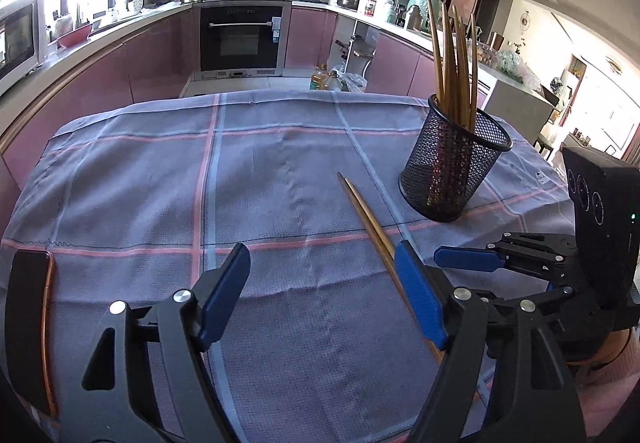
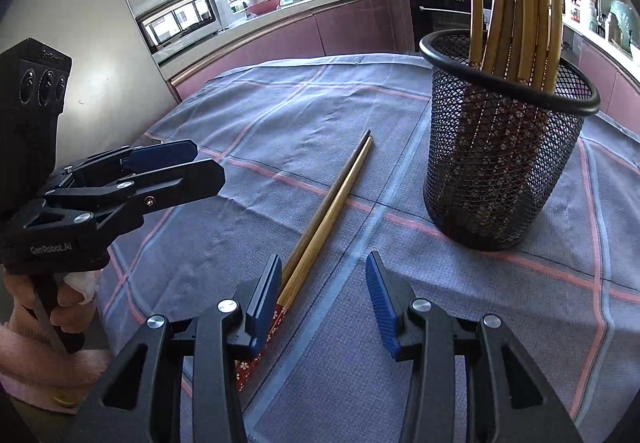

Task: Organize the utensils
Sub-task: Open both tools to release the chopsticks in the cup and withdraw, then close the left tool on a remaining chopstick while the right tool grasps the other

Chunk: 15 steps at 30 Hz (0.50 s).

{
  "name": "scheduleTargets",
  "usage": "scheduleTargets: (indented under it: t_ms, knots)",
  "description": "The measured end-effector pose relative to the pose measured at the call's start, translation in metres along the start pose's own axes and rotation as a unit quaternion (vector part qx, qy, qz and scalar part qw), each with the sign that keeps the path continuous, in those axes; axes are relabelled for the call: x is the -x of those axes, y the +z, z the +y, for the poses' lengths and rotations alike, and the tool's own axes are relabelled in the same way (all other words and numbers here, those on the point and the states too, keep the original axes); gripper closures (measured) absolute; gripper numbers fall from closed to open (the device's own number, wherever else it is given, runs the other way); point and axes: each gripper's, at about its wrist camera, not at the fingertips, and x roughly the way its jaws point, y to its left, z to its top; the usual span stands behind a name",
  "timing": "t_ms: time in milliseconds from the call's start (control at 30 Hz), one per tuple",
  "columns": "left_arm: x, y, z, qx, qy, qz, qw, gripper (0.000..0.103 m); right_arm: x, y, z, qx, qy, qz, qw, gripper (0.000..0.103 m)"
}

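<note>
Both jaws stand spread and grip nothing: the left gripper (image 1: 320, 295) hovers low over the checked cloth (image 1: 160, 171) with its fingers wide apart, and the right gripper (image 2: 324, 303) is likewise parted, its left finger (image 2: 266, 299) lying just beside, perhaps touching, the patterned red handle end of the loose chopsticks (image 2: 332, 203). That pair lies flat on the cloth, side by side and touching, tips pointing away toward the far edge of the table, near but apart from the mesh holder (image 2: 504, 155). The holder stands upright to the right and already carries a bundle of chopsticks (image 2: 516, 3) with their tips up. In the left wrist view the same pair (image 1: 366, 215) runs diagonally from the middle of the cloth to beneath the left gripper's right finger (image 1: 420, 299). The step in hand appears to be picking up the last pair with the right gripper. To do it well, shift the gripper slightly left so both sticks fall between the fingers, close across the handle section so that neither stick rolls free, lift level, then tilt handle-down over the rim (image 2: 508, 59) and lower into a gap among the standing sticks. The light holder may tip if nudged; the left gripper could steady it.
</note>
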Motion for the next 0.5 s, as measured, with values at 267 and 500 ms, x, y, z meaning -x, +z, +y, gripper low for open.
scheduleTargets:
  t_ms: [267, 500]
  knots:
    - [-0.006, -0.004, 0.000, 0.002, -0.007, 0.010, 0.9999, 0.031, -0.003, 0.001, 0.004, 0.009, -0.017, 0.003, 1.000, 0.066]
    - [-0.012, -0.005, -0.005, -0.006, -0.013, 0.019, 0.9997, 0.032, -0.003, 0.002, -0.001, -0.003, -0.015, 0.006, 1.000, 0.072]
